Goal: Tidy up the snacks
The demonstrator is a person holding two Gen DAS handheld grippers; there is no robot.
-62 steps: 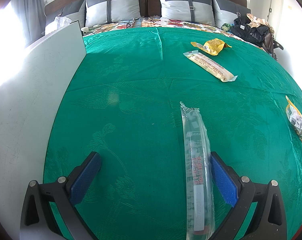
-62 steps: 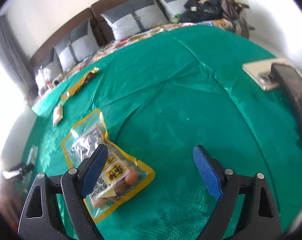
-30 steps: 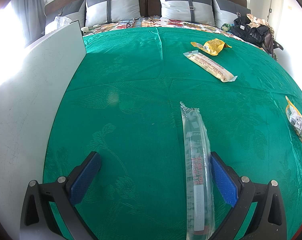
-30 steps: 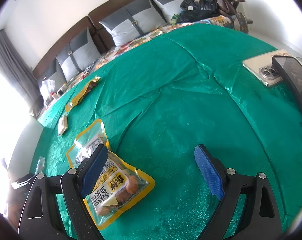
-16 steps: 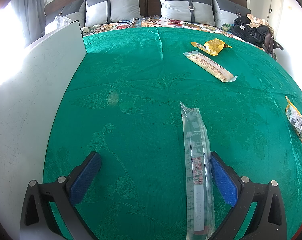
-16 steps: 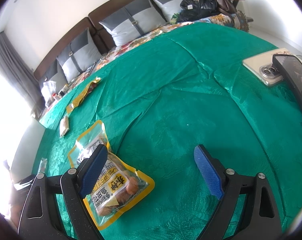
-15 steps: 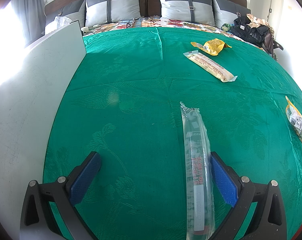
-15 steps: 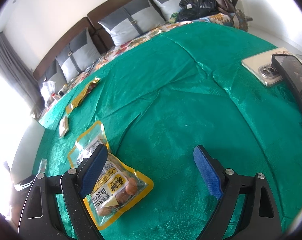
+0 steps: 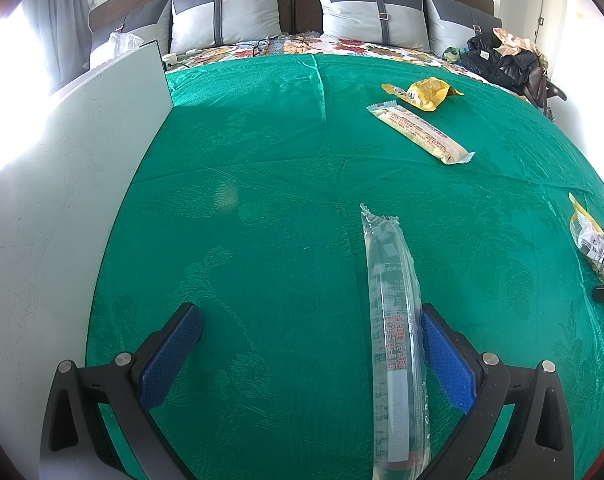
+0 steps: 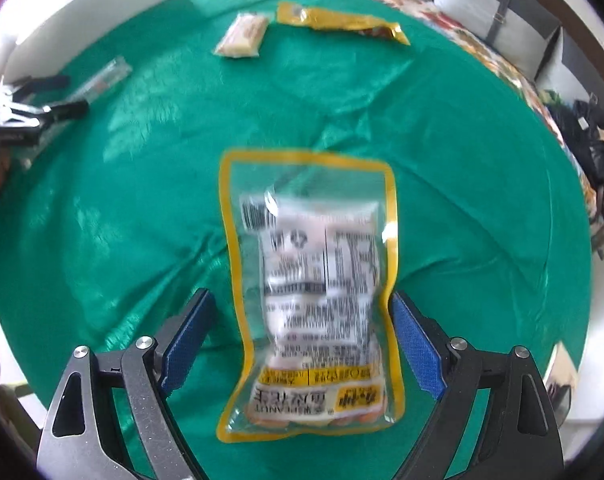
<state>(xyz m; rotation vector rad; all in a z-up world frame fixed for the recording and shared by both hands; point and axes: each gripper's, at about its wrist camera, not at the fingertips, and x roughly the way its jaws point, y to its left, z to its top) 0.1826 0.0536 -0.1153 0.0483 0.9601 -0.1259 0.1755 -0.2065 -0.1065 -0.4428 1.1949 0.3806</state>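
Peanut pouch (image 10: 314, 296), yellow-edged, "PEANUT" readable, sits between the wide-spread right gripper (image 10: 302, 328) pads, untouched, green bedspread (image 10: 122, 208) all around.

Four snacks lie flat on the green bedspread (image 9: 262, 152). A yellow-edged peanut bag (image 10: 314, 296), clear-fronted with its printed label up, lies at mid-spread. A long clear packet (image 9: 394, 320) lies lengthwise nearer the spread's foot. A cream wrapped bar (image 9: 420, 134) lies slantwise toward the pillow end, and a crumpled yellow wrapper (image 9: 426, 92) lies just beyond it.
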